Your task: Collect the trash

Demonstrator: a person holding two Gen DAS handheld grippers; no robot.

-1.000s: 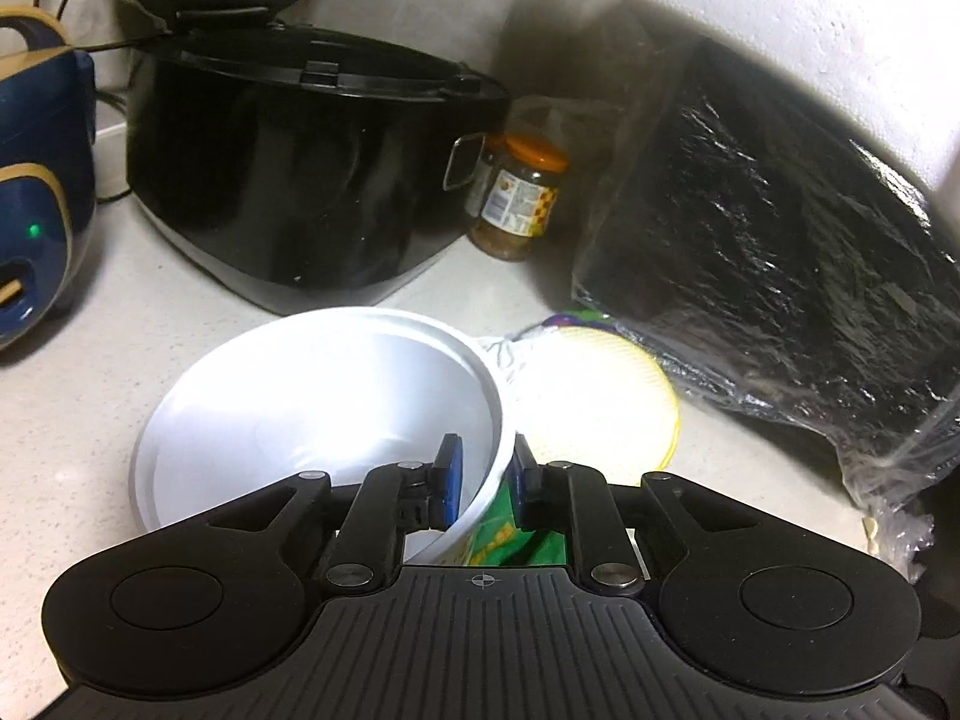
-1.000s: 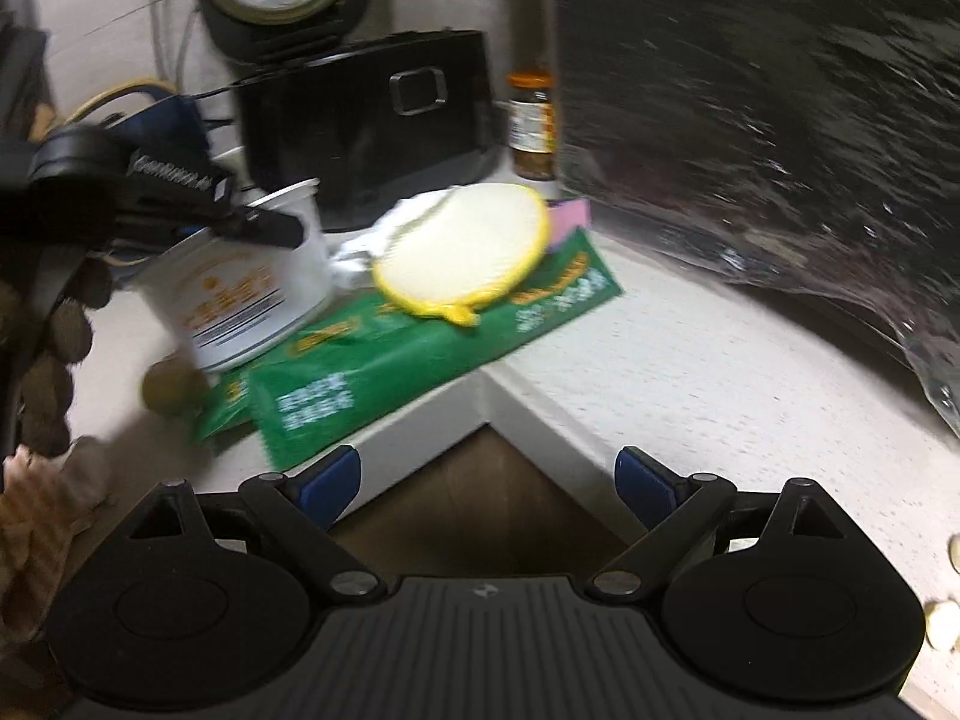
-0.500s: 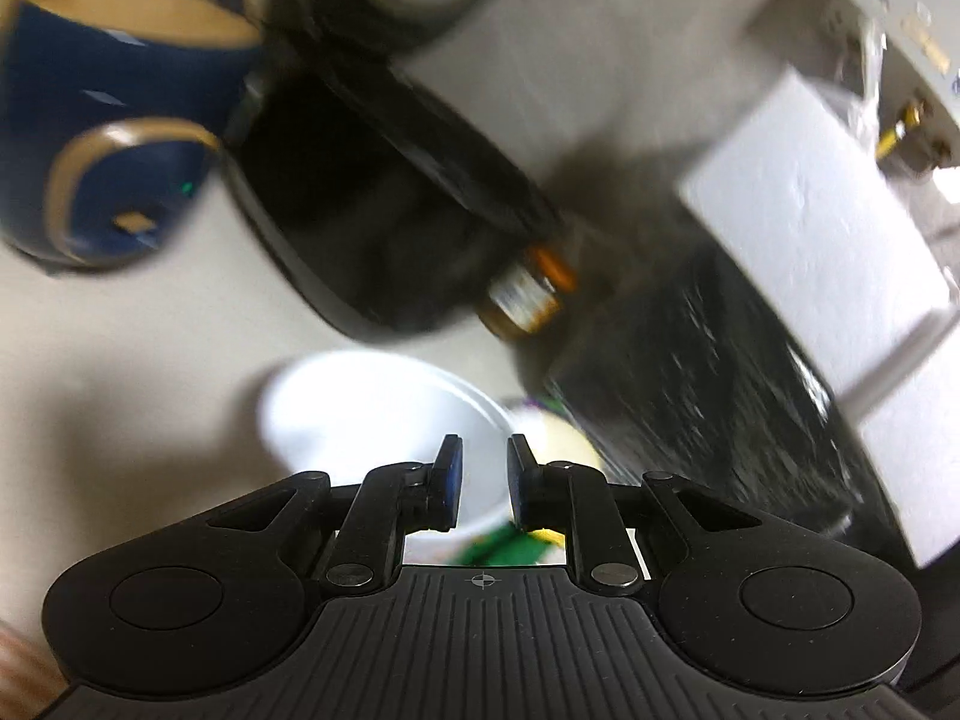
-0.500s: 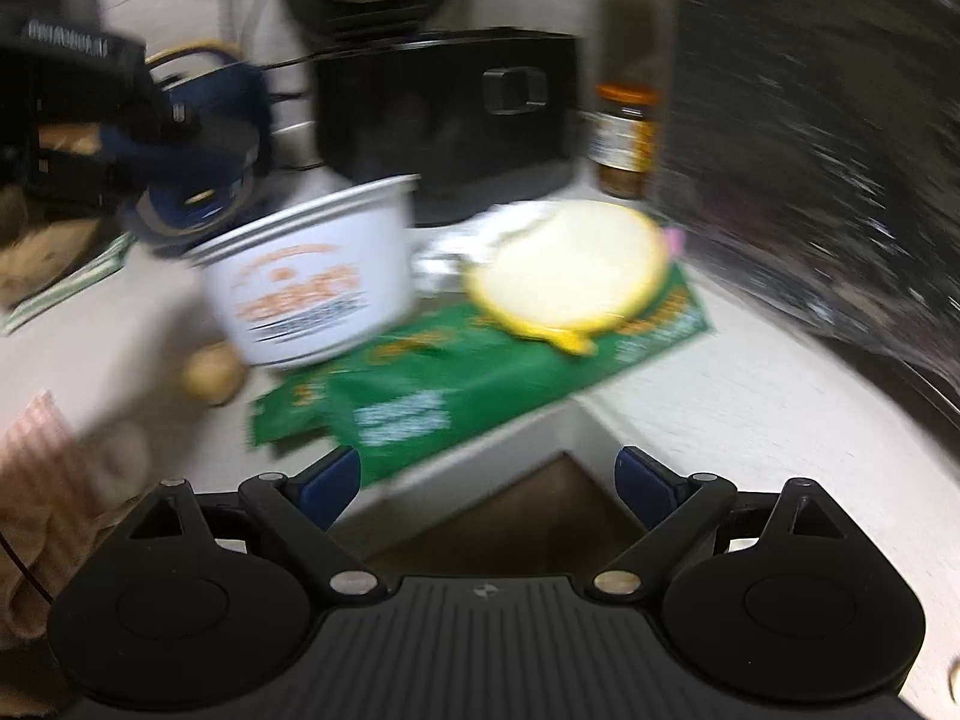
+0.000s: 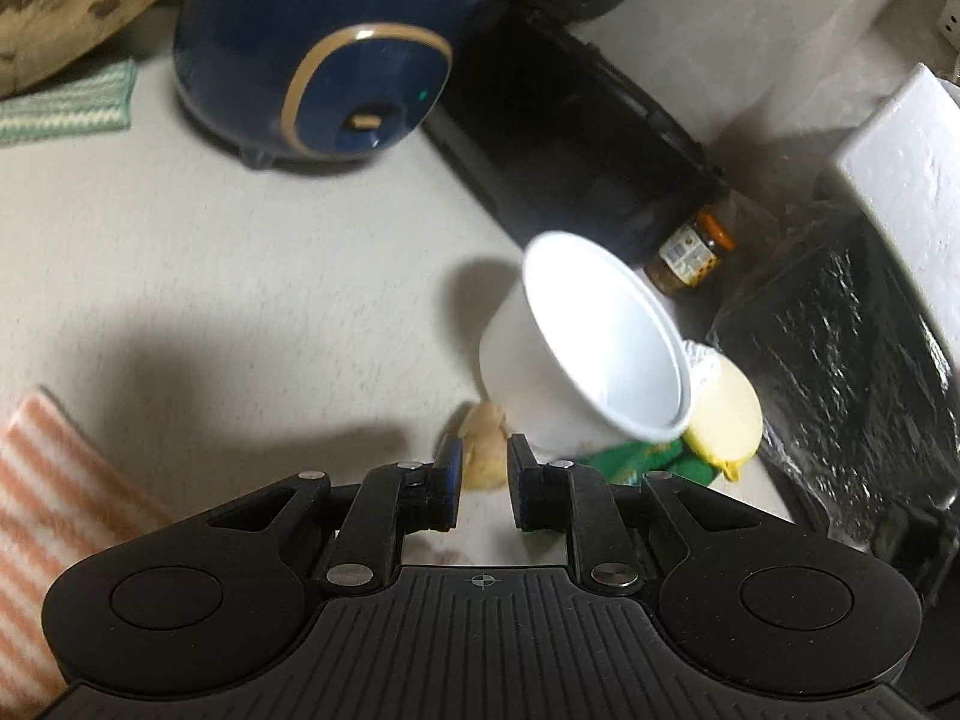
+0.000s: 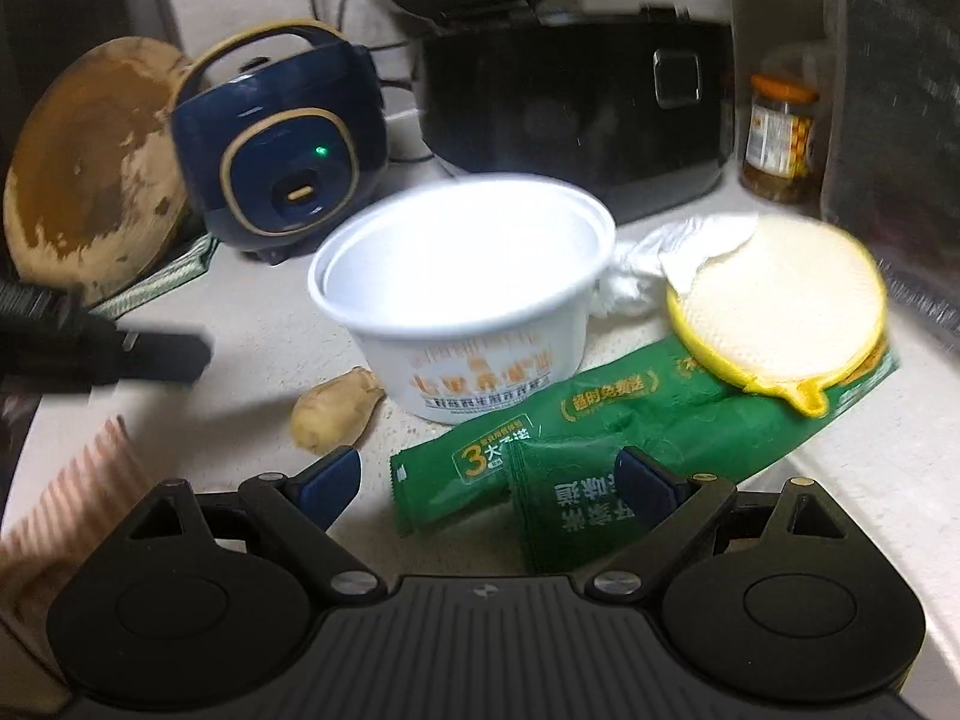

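A blue rice cooker (image 6: 282,144) with a green light stands at the far left of the pale counter (image 5: 228,276), a larger black cooker (image 6: 570,114) to its right with its lid up, and an orange-capped jar (image 6: 780,138) in the far right corner beside a black plastic-wrapped block (image 5: 852,372). A worn round wooden board (image 6: 96,174) leans at the far left over a green striped cloth (image 5: 66,102).

The white paper bowl (image 6: 474,294) sits mid-counter, open and empty inside. It rests on the far edge of two green wrappers (image 6: 600,450); a crumpled white tissue (image 6: 660,258) and a yellow-rimmed round lid (image 6: 780,312) lie to its right, the lid overlapping the wrappers. A piece of ginger (image 6: 333,399) lies just left of the bowl's base.

The left gripper (image 5: 485,483) has its jaws narrow with nothing between them, and stands apart from the bowl with the ginger showing just beyond its tips. The right gripper (image 6: 489,483) is spread wide and empty, the near ends of the green wrappers lying between its fingers.
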